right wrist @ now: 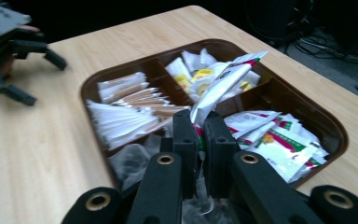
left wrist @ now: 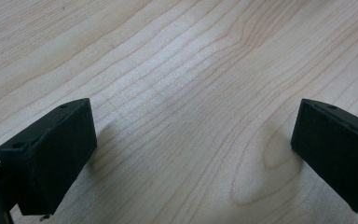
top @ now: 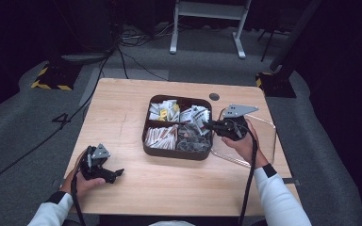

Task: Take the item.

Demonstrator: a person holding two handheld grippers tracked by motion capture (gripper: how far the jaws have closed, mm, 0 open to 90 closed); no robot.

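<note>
A dark brown tray (top: 169, 152) with four compartments sits mid-table, holding white packets, paper-wrapped sticks and clear-wrapped items. My right gripper (right wrist: 200, 133) is shut on a white sachet (right wrist: 223, 79) with red and green print, which stands up above the tray (right wrist: 326, 116). In the high view that right gripper (top: 210, 125) hovers at the tray's right edge, held by a hand in a white sleeve. My left gripper (top: 118, 173) rests near the table's front left, jaws wide open over bare wood (left wrist: 186, 93) with nothing between them. It appears far off in the right gripper view as the left gripper (right wrist: 32, 70).
A clear plastic tray (top: 264, 141) lies to the right of the brown one, under my right hand. A small round grommet (top: 214, 96) is set in the tabletop behind the tray. Cables and a metal stand are on the floor beyond the table.
</note>
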